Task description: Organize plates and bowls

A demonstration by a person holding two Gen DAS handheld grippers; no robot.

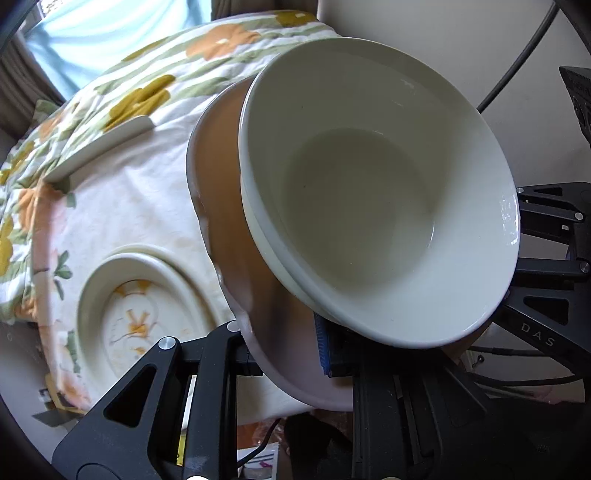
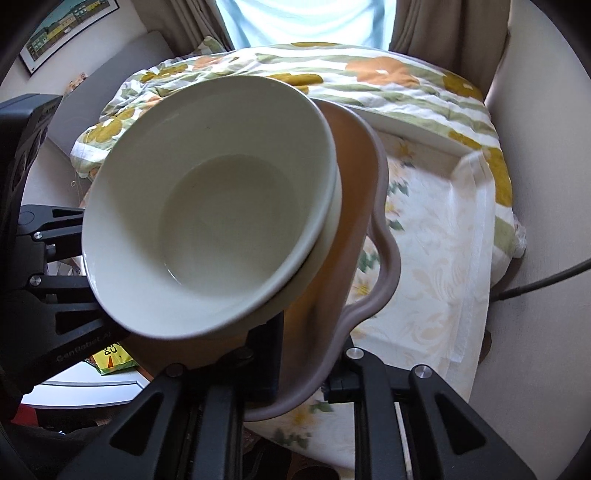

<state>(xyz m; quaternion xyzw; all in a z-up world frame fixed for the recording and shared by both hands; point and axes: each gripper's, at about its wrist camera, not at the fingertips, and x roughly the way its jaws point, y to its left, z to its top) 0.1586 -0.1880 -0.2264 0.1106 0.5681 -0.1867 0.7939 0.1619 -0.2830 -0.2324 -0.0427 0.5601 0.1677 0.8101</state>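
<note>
Two grippers held one dish between them. The left gripper (image 1: 284, 354) had its jaws pinched almost shut on the rim of a brown dish (image 1: 221, 192). The right gripper (image 2: 303, 373) was pinched the same way on the other side of that dish (image 2: 354, 206). The dish had a wavy, greyish edge and an orange-brown inside.

Two white bowls sat in the dish, one nested inside the other. The top bowl (image 1: 376, 192) was empty and shiny. Only the rim of the lower bowl (image 1: 255, 221) peeked out under it. From the right wrist view, the top bowl (image 2: 221, 206) filled much of the picture, with the lower bowl (image 2: 332, 221) showing as a thin band beside it.

The dish and bowls were tilted and up in the air, above a flowery cloth (image 1: 122, 177) (it had orange and yellow flowers with green stripes). The same cloth (image 2: 424, 236) spread out below in the right wrist view.

An oval plate (image 1: 96, 280) with a flower picture inside lay on the cloth, down and to the left of the dish. A flat white plate (image 1: 99, 147) lay farther back on the cloth, well apart from the oval one. A light curtain (image 2: 306, 22) hung behind it all.
</note>
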